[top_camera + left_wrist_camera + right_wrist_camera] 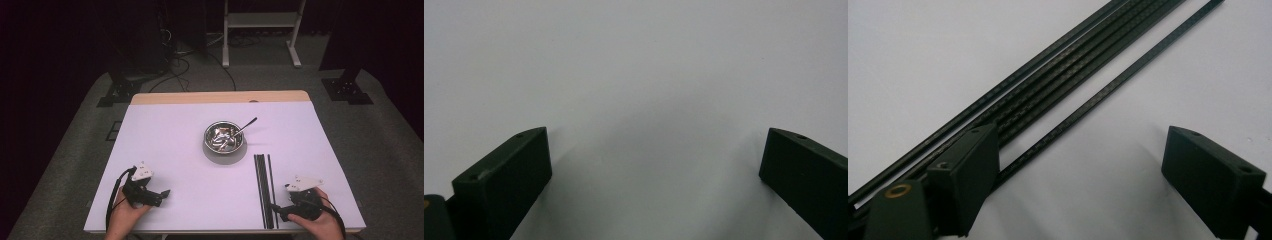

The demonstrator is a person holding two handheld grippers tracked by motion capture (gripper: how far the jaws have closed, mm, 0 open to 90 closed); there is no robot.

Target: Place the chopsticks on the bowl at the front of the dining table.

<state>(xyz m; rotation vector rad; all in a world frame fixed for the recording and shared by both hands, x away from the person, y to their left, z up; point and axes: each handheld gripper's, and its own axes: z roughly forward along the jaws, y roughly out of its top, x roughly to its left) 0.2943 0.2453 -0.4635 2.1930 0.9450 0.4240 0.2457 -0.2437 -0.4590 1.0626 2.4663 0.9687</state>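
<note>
Judging by the layout, nothing is picked up yet: the black rods (264,190) lie flat at lower right, beside the right gripper (278,212), jaws wide and empty; the left gripper (163,193) (lower left) gapes over bare table (165,135)

The white table (165,145) is evenly lit from above while the surrounding room is left dim, and soft, blurred shadows are cast beneath the close-up jaws.

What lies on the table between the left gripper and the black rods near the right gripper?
Nothing: in the high view the white table is bare between the left gripper and the black rods.
</note>
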